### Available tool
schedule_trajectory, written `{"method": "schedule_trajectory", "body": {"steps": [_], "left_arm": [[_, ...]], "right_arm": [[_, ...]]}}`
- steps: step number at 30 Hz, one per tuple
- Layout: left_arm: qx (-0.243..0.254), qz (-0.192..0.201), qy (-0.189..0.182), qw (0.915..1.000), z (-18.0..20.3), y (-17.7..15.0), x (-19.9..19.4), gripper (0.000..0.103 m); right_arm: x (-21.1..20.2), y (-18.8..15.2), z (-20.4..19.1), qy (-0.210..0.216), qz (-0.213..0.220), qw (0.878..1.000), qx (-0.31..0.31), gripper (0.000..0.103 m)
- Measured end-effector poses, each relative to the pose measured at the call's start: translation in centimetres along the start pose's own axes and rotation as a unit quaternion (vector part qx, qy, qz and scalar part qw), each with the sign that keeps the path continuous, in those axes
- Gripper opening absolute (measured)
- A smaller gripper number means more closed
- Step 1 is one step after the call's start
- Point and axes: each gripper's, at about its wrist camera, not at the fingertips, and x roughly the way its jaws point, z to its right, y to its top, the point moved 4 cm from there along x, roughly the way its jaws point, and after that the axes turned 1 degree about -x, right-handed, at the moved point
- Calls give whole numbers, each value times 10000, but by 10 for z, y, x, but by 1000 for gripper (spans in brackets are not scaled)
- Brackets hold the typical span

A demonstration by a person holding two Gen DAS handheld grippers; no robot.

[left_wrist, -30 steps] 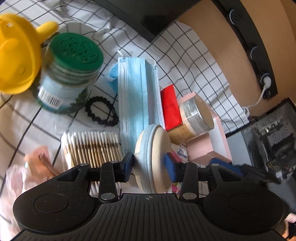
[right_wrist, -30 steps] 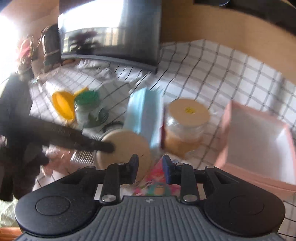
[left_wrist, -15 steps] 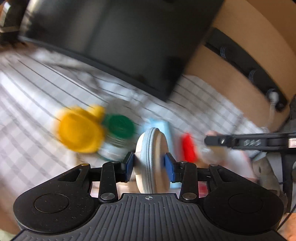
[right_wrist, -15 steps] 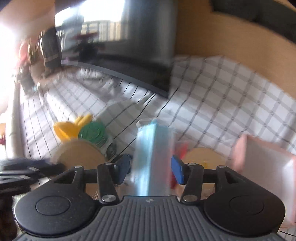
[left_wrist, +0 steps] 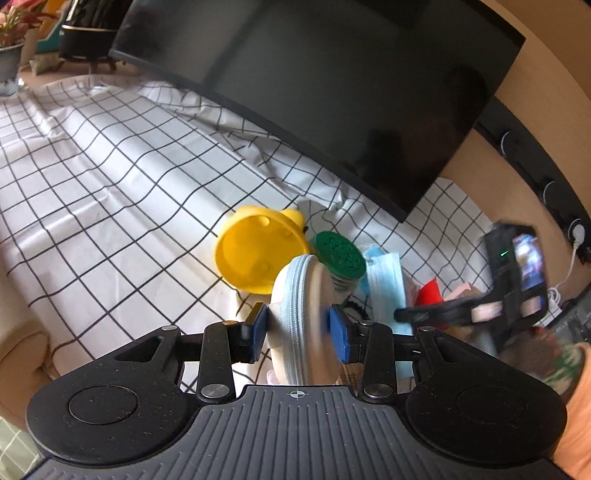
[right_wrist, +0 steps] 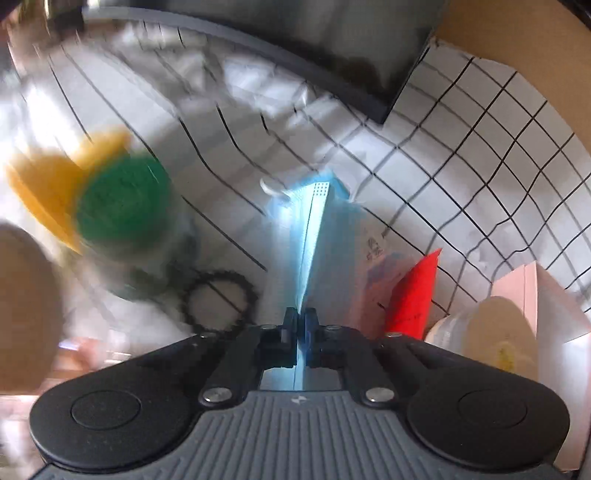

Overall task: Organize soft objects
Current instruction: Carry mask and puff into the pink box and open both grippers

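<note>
Blue pads of the left gripper (left_wrist: 298, 329) clamp a round beige zip pouch (left_wrist: 304, 321) on edge, held above a white cloth with a black grid (left_wrist: 110, 192). Behind the pouch sit a yellow plastic cup (left_wrist: 255, 254) on its side and a jar with a green embossed lid (left_wrist: 340, 252); what the lid's pattern reads cannot be made out. A dark monitor (left_wrist: 332, 92) stands at the back.

Only the left wrist view shows potted plants (left_wrist: 11, 33) far left and the other handset, with a lit phone screen (left_wrist: 530, 258), blurred at right.

The right wrist view shows the right gripper (right_wrist: 300, 328) with its jaws pinched together on the near end of a blue face mask (right_wrist: 310, 236), which stretches away across the cloth. That view alone shows a black hair tie (right_wrist: 218, 299) left of the mask, a red packet (right_wrist: 415, 291), a clear tub with a pale lid (right_wrist: 495, 339) and a pink box (right_wrist: 546, 295) at right. Small print on the mask's wrapper (right_wrist: 373, 251) is too blurred to read.
</note>
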Motion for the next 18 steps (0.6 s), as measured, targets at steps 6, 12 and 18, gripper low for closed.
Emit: {"method": "schedule_trajectory", "body": {"steps": [6,12,18], "left_arm": [[146,238,-23,9996,21,24,-8,41],[568,375,-266,9973,79,44,-5,41],[991,244,-885,9908,162,43,21,41]], "right_arm": [[-100,28,35,885,674,9930,392,3],[-174,25,99,961,1495,9792,976,3],[-232,-17,187,189,2428,9568,1590,4]]}}
